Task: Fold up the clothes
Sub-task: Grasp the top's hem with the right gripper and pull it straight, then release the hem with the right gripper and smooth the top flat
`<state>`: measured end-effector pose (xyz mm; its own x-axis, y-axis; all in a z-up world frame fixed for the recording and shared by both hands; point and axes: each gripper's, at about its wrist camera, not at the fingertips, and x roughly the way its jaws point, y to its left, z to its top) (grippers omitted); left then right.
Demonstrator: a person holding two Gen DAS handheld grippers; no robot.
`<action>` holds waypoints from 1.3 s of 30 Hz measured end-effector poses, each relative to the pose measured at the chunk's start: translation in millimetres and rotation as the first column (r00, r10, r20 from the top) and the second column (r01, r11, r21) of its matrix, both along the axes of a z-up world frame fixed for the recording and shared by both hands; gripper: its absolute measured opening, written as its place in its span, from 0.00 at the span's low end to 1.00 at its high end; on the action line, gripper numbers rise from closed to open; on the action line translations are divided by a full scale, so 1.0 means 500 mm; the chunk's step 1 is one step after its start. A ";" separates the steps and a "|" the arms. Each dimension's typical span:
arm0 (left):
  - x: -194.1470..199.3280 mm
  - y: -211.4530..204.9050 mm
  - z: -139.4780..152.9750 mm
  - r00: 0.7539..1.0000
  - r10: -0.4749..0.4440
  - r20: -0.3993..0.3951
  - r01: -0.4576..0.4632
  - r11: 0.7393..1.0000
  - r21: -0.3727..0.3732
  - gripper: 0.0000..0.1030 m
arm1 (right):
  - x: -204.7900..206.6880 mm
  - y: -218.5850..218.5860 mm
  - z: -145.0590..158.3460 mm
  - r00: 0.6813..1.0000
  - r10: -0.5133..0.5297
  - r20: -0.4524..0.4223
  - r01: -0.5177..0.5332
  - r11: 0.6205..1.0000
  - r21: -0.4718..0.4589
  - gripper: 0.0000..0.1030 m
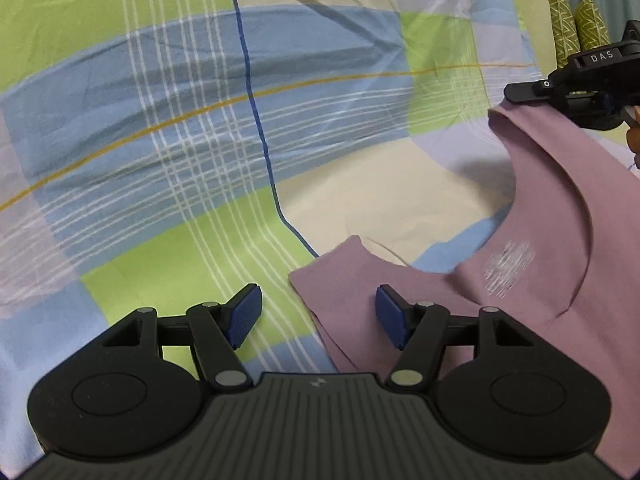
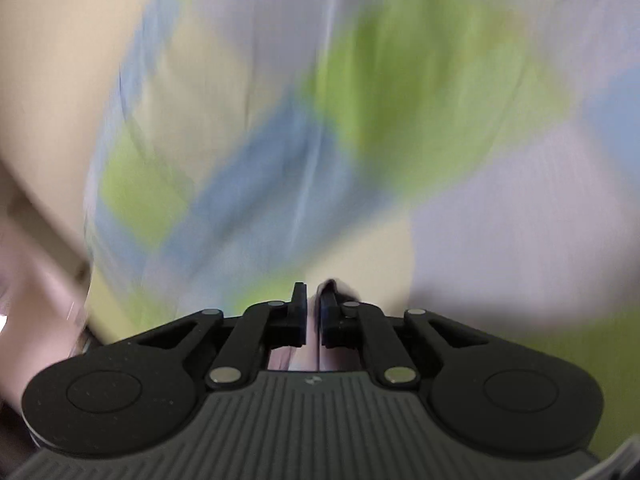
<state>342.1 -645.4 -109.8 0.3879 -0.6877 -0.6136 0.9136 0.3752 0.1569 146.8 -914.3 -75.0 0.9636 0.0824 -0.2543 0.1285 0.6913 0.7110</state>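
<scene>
a mauve sleeveless top lies on a checked bedsheet of green, blue and cream, filling the lower right of the left wrist view and cut off by the frame's right edge; a faint white print on it is too smeared to read; the left gripper hangs over one strap, its fingers standing well apart, one pad over the sheet, the other over the cloth, gripping nothing; the right gripper enters at the right edge, only partly in frame, pinching the other strap and lifting it off the sheet; in the right wrist view the right gripper's fingers are nearly together on a thin fold of mauve cloth, and everything beyond is blurred; two patterned green cushions stand at the far right, partly hidden.
</scene>
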 end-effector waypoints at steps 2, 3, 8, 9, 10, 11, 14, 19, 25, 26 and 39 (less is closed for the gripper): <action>0.008 -0.011 -0.008 1.000 -0.011 -0.008 0.011 1.000 0.013 0.63 | 0.005 -0.002 -0.010 0.998 -0.001 -0.064 -0.001 0.999 -0.035 0.05; 0.008 -0.013 -0.009 1.000 -0.011 -0.010 0.012 1.000 0.014 0.63 | 0.006 -0.004 -0.020 0.994 -0.014 -0.104 0.008 0.999 -0.051 0.05; 0.047 -0.030 -0.014 0.994 0.003 -0.105 -0.001 1.000 0.013 0.63 | -0.002 -0.002 -0.047 0.976 -0.093 -0.196 0.071 0.990 -0.119 0.05; 0.055 -0.032 -0.016 0.992 0.001 -0.127 0.001 1.000 0.013 0.63 | 0.001 -0.001 -0.049 0.975 -0.074 -0.211 0.053 0.993 -0.103 0.06; 0.063 -0.035 -0.018 0.989 -0.002 -0.150 0.004 1.000 0.014 0.63 | 0.003 0.000 -0.050 0.973 -0.055 -0.226 0.036 0.996 -0.086 0.10; 0.070 -0.036 -0.019 0.985 -0.003 -0.172 0.005 1.000 0.010 0.63 | 0.005 0.002 -0.052 0.970 -0.035 -0.240 0.019 0.997 -0.070 0.20; 0.088 -0.033 -0.018 0.976 0.008 -0.219 -0.012 1.000 -0.018 0.63 | -0.013 0.016 -0.043 0.971 -0.024 -0.237 0.004 0.997 -0.082 0.31; 0.128 -0.032 -0.025 0.948 0.035 -0.317 -0.056 0.997 -0.059 0.59 | -0.069 0.066 -0.033 0.966 -0.005 -0.260 -0.027 0.993 -0.116 0.31; 0.108 -0.048 -0.014 0.944 -0.058 -0.325 0.032 0.996 -0.085 0.03 | -0.115 0.072 -0.043 0.972 -0.010 -0.236 -0.017 0.993 -0.114 0.31; 0.103 -0.045 -0.007 0.960 -0.020 -0.281 -0.005 0.996 -0.088 0.03 | -0.116 0.071 -0.040 0.973 -0.018 -0.232 -0.010 0.992 -0.122 0.31; 0.089 0.028 0.021 0.960 0.185 -0.208 -0.209 0.972 -0.104 0.54 | -0.149 0.100 -0.009 0.965 -0.054 -0.258 -0.008 0.972 -0.236 0.32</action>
